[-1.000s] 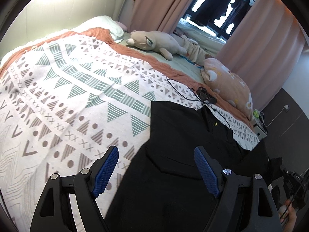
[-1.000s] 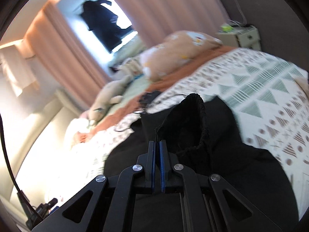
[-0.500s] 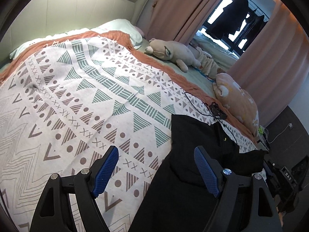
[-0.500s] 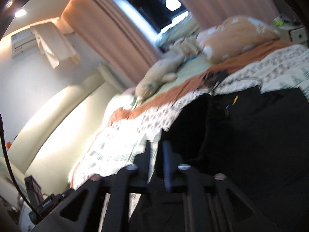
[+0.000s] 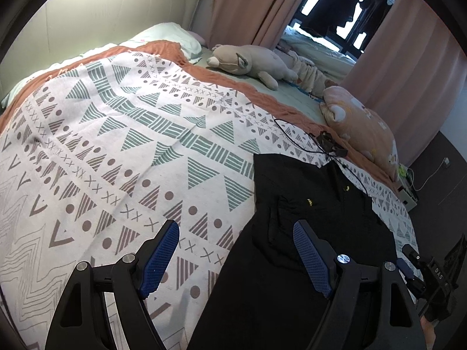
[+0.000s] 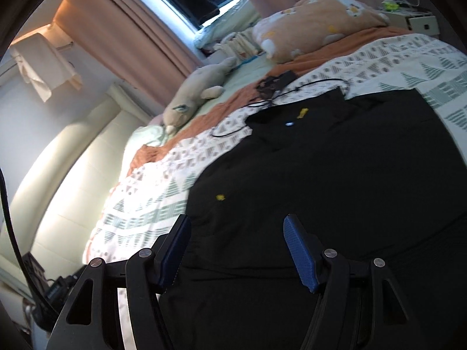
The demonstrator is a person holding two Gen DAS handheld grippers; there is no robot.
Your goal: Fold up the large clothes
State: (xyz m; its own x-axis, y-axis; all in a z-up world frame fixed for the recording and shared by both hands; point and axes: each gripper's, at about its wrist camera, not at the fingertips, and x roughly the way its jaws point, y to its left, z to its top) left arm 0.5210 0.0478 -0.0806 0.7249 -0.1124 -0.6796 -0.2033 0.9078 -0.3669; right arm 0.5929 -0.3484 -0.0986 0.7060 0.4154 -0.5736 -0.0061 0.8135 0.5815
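A large black garment with small yellow marks lies spread on the patterned bedspread; it fills most of the right wrist view. My left gripper is open and empty, held above the garment's left edge. My right gripper is open and empty, just above the near part of the garment. The garment's near hem is hidden under the gripper bodies.
A grey plush toy and an orange plush pillow lie along the far side of the bed. A black cable with a small device lies by the garment's far edge. A bedside cabinet stands beyond the bed. Pink curtains hang behind.
My right gripper was shut on a bunched part of the black garment; it has opened and the fabric now lies flat. My left gripper stayed open and drew back leftward.
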